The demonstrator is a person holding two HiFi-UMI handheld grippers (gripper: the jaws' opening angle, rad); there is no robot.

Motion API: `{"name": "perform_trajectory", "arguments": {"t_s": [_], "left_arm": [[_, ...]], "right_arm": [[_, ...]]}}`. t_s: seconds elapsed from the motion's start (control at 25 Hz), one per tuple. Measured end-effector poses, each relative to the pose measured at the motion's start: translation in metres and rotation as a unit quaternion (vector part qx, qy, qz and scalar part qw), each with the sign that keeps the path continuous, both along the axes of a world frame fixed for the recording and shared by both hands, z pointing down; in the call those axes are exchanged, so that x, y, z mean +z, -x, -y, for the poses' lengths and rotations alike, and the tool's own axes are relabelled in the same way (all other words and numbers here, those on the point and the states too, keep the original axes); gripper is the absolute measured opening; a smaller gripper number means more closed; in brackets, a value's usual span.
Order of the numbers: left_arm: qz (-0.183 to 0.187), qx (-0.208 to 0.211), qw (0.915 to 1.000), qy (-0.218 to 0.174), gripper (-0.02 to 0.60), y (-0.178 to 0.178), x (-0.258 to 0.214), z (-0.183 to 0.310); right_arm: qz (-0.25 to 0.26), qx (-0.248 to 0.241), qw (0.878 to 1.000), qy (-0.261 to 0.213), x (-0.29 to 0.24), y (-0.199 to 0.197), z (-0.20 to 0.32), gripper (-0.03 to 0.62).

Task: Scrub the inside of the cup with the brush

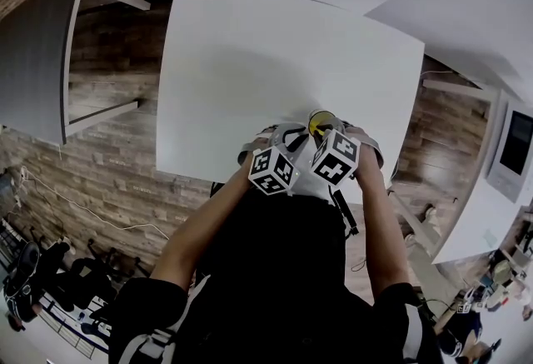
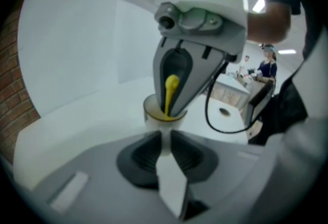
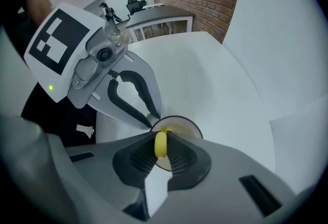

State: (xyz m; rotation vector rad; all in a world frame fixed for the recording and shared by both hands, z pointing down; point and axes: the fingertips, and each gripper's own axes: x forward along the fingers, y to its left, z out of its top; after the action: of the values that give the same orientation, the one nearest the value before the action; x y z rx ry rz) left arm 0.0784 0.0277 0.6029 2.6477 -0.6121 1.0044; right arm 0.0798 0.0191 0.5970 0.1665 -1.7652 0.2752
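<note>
Your white surface (image 1: 250,62) carries everything close to its near edge. Your left tongs (image 2: 165,141) are closed narrowly on the side of the white cup (image 2: 152,115), which stands upright there. Your right tongs (image 3: 161,148) pinch the yellow brush (image 3: 161,141), which reaches down into the cup.
</note>
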Motion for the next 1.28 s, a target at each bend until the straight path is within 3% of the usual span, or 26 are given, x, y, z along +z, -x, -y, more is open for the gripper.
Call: {"name": "perform_trajectory", "arguments": {"t_s": [0.24,0.36,0.48,0.6,0.84,0.96,1.12,1.28], "left_arm": [[-0.002,-0.002,1.0,0.002,0.06,-0.001,0.001,0.001],[-0.002,-0.004,1.0,0.002,0.06,-0.001,0.001,0.0],[0.0,-0.007,1.0,0.001,0.06,0.0,0.001,0.0],[-0.003,-0.012,0.9999,0.005,0.06,0.0,0.001,0.001],[-0.005,-0.013,0.9999,0.007,0.06,0.001,0.002,0.002],[-0.006,-0.013,0.9999,0.007,0.06,0.0,0.002,0.002],[-0.008,-0.013,0.9998,0.009,0.06,0.0,0.003,0.002],[-0.007,-0.012,0.9999,0.008,0.06,0.0,0.003,0.001]], "right_arm": [[0.015,0.022,1.0,0.012,-0.001,0.003,0.005,0.029],[0.047,0.127,0.99,0.032,-0.014,-0.005,0.009,0.029],[0.104,0.282,0.952,0.053,-0.03,-0.015,0.017,0.029],[0.156,0.389,0.906,0.056,-0.048,-0.024,0.021,0.029],[0.207,0.478,0.853,0.019,-0.064,-0.027,0.026,0.029],[0.217,0.507,0.834,0.015,-0.054,-0.028,0.027,0.029],[0.213,0.519,0.828,0.014,-0.035,-0.026,0.031,0.029],[0.179,0.496,0.85,-0.004,-0.018,-0.02,0.033,0.029]]}}
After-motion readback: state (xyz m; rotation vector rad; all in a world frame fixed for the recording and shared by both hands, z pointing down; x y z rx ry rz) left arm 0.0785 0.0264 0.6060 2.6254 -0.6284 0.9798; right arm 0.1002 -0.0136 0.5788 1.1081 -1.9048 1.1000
